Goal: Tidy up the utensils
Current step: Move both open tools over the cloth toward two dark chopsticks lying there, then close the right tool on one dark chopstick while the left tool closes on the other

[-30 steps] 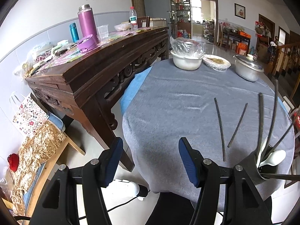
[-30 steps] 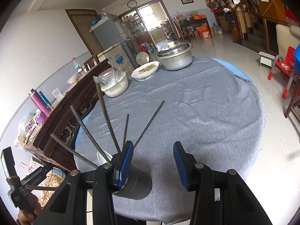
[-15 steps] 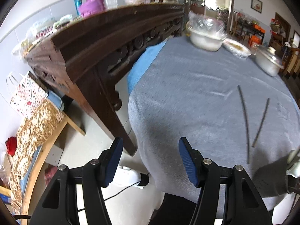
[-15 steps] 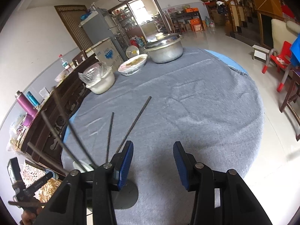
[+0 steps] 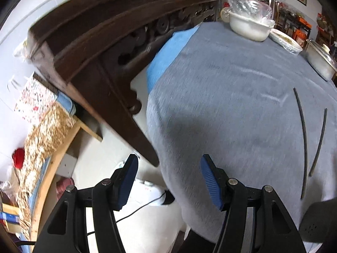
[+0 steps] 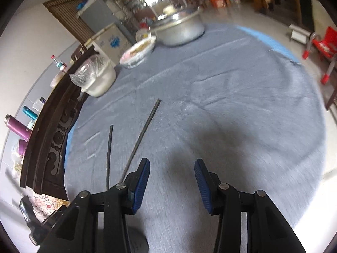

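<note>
Two dark chopsticks lie side by side on the grey tablecloth (image 5: 231,105): a long one (image 5: 303,139) and a shorter one (image 5: 319,143). The right wrist view shows the same pair (image 6: 108,158) (image 6: 143,135) just ahead of the left finger. My left gripper (image 5: 168,181) hangs open over the table's near edge, nothing between its blue pads. My right gripper (image 6: 171,185) is open over bare cloth (image 6: 231,105), right of the chopsticks. The dark utensil holder (image 5: 316,221) shows only as a corner, and its rim (image 6: 137,240) peeks out below the right gripper.
A carved dark wooden sideboard (image 5: 105,42) stands close on the left. At the table's far side sit a plastic-covered white bowl (image 5: 248,27), a covered plate (image 5: 284,40) and a lidded metal pot (image 6: 179,29). A red chair (image 6: 322,46) stands off to the right.
Both grippers have dipped toward the table. The holder and its upright utensils have slid almost out of both views. Jaw gaps look unchanged.
</note>
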Tool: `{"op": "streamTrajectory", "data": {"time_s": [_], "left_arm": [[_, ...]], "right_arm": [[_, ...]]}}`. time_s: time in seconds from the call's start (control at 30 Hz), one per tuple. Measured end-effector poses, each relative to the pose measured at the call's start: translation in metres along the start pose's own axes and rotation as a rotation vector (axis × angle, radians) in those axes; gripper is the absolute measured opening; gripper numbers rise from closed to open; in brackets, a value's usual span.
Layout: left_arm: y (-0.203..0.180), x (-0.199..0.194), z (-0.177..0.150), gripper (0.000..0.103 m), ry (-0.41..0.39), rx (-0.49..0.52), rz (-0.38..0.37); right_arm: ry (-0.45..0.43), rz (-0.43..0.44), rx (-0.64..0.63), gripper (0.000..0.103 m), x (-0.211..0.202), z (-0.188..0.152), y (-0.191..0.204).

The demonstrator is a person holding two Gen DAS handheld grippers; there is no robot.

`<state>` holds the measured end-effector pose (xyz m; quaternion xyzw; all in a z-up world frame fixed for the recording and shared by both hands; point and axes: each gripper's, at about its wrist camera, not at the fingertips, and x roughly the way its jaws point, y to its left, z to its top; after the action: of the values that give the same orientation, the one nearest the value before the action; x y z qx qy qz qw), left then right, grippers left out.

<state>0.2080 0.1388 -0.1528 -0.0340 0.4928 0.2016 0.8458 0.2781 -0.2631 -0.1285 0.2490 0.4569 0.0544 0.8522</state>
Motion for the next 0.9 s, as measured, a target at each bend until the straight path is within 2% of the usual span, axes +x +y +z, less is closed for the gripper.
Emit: {"op": "streamTrajectory", "data": {"time_s": [0.23,0.3,0.4,0.47,0.53,0.67,0.7,0.8,0.9], "left_arm": [[-0.027,-0.007,0.028,0.062,-0.063,0.073,0.001],[-0.037,-0.005,0.035,0.062,-0.064,0.102,-0.008],[-0.051,-0.002,0.042,0.062,-0.053,0.139,-0.034],[-0.060,-0.001,0.048,0.062,-0.052,0.163,-0.053],[-0.066,0.000,0.053,0.063,-0.050,0.178,-0.073],[-0.082,0.006,0.068,0.062,-0.036,0.206,-0.145],[-0.087,0.010,0.073,0.062,-0.024,0.212,-0.172],[-0.107,0.020,0.086,0.062,0.010,0.233,-0.250],[-0.131,0.030,0.096,0.062,0.048,0.255,-0.335]], "right_arm": [[0.139,0.022,0.003,0.047,0.077,0.058,0.026],[0.188,0.001,0.016,0.047,0.101,0.070,0.034],[0.214,-0.055,-0.004,0.046,0.125,0.082,0.046],[0.231,-0.121,-0.013,0.038,0.138,0.086,0.051],[0.222,-0.150,-0.031,0.036,0.144,0.090,0.058],[0.216,-0.235,-0.127,0.034,0.155,0.091,0.077],[0.214,-0.253,-0.155,0.032,0.156,0.090,0.081],[0.194,-0.308,-0.252,0.016,0.160,0.087,0.091],[0.172,-0.313,-0.324,0.011,0.162,0.085,0.093]]}}
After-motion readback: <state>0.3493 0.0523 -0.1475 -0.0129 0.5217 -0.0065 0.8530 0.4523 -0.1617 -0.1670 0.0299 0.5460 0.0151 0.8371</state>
